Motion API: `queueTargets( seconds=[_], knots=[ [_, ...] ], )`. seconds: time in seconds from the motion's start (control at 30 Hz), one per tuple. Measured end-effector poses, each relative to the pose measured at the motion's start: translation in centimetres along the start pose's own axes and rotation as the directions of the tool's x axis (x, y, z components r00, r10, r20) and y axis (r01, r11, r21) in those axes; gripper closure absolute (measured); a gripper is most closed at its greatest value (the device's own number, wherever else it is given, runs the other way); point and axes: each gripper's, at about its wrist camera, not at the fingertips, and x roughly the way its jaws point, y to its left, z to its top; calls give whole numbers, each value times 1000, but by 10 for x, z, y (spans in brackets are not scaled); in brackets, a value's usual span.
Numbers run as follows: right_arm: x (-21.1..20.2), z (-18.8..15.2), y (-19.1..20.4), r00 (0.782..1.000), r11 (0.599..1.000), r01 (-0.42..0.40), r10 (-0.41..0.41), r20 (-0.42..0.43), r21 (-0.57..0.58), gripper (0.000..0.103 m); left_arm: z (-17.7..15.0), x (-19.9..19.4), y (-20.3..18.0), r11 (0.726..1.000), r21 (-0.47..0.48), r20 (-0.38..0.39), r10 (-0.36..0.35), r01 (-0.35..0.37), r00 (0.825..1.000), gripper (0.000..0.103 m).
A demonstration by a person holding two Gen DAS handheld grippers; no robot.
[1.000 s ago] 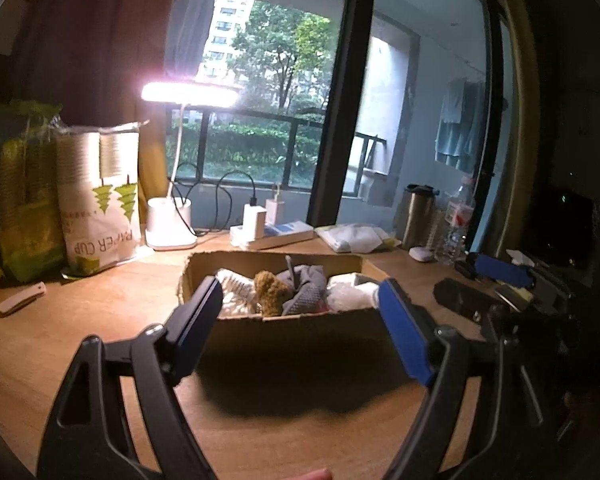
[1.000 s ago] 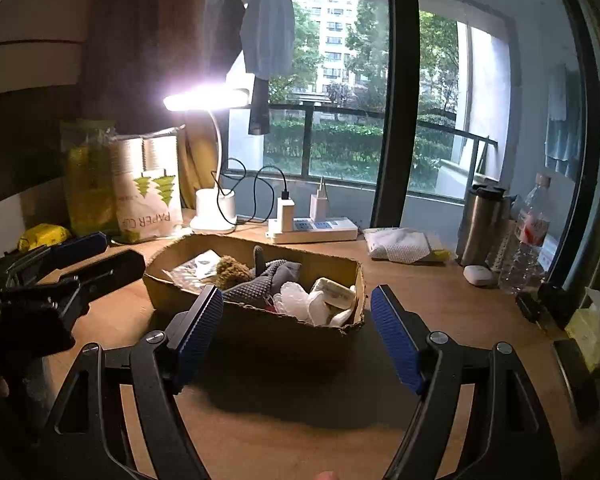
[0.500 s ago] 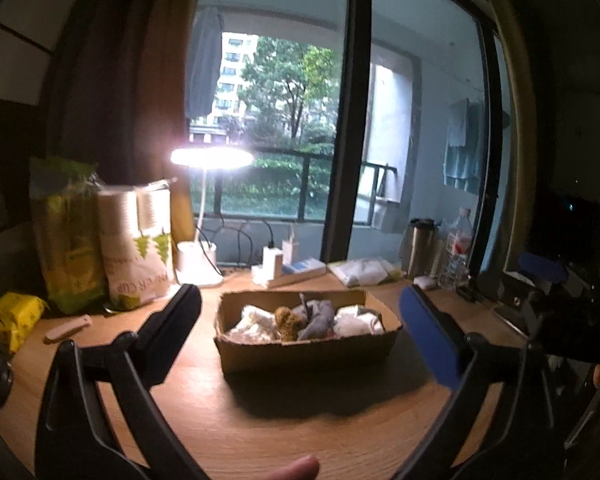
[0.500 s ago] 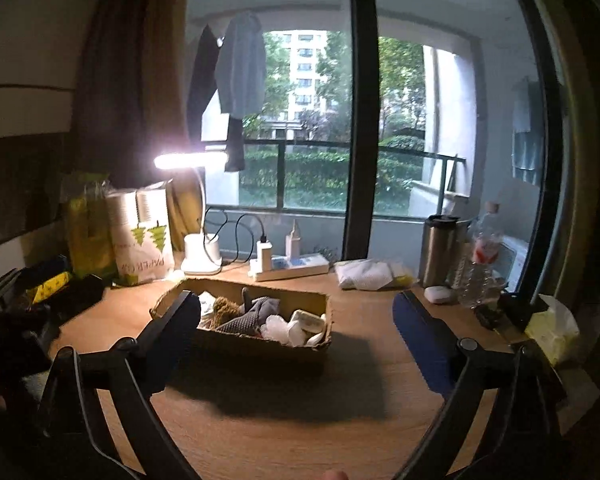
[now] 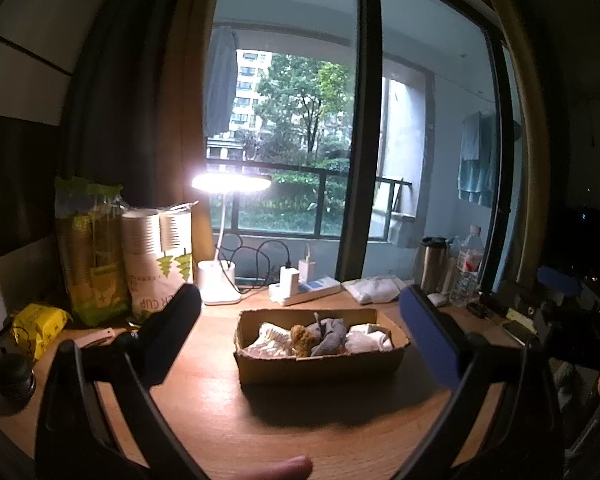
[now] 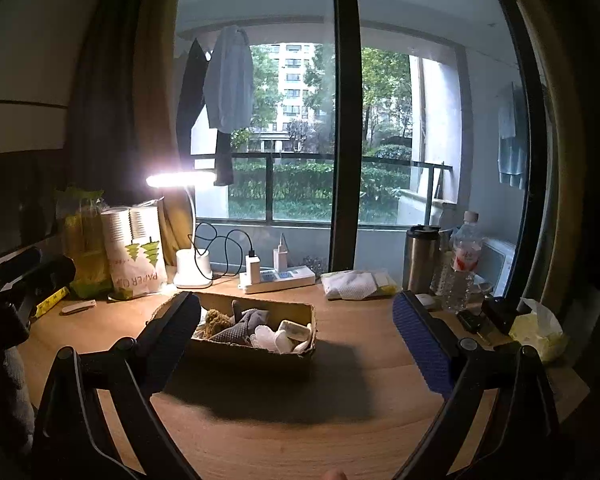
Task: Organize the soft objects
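Left gripper [image 5: 300, 336]: spread wide, empty, held back from the desk [image 5: 220, 400]; cardboard box [image 5: 320, 364]: mid-desk, holding the soft objects [image 5: 320, 334]; right gripper [image 6: 296, 340]: likewise spread, empty. Step judged: sorting apparently finished, or between picks; any next move calls for a fresh approach to the box.

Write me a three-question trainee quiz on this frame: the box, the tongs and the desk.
1. True or false: the left tongs are shut on a sock.
2. What holds the soft items: A) a plastic tub, B) a cardboard box, C) a drawer?
3. Fill in: the lit desk lamp stands ___ the box.

Key
1. False; both the left and the right tongs are open and hold nothing.
2. B; the grey cloth and the white socks lie inside.
3. Behind, toward the window.
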Motion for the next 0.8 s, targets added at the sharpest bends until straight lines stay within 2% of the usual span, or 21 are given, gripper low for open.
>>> queueTargets(
  seconds=[0.8],
  knots=[
    [1, -1, -5, 1000, 1000, 1, 0, -11, 22, 5, -2, 1, -7, 1000, 11, -16, -23, 23, 1000, 2]
  ],
)
